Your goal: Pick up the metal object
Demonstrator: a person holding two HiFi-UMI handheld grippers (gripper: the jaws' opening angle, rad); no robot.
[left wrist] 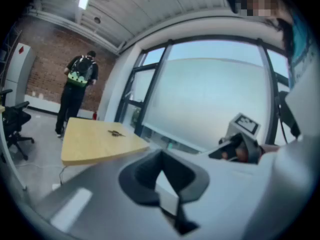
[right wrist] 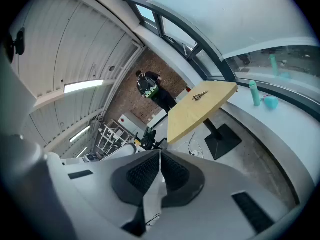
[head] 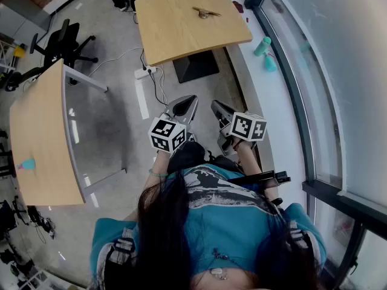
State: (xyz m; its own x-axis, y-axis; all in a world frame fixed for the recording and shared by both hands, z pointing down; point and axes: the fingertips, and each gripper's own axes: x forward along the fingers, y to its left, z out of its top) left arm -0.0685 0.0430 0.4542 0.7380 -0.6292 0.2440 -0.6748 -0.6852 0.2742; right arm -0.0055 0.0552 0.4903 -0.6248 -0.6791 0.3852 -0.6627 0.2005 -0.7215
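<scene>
The metal object [head: 205,12] is a small brass-coloured piece lying near the far edge of a wooden table [head: 181,35], well ahead of me. It also shows as the metal object [left wrist: 116,133] in the left gripper view and as the metal object [right wrist: 200,96] in the right gripper view. My left gripper [head: 183,106] and right gripper [head: 221,111] are held side by side close to my body, over the floor and far short of the table. The left gripper [left wrist: 161,168] has its jaws together with nothing in them. The right gripper [right wrist: 159,160] is likewise shut and empty.
A second wooden table [head: 36,132] stands at my left with a small teal item [head: 27,164] on it. An office chair [head: 60,41] is behind it. A teal bottle [head: 263,46] and cup [head: 270,63] sit on the window ledge. A person [left wrist: 77,91] stands beyond the far table. Cables [head: 148,71] lie on the floor.
</scene>
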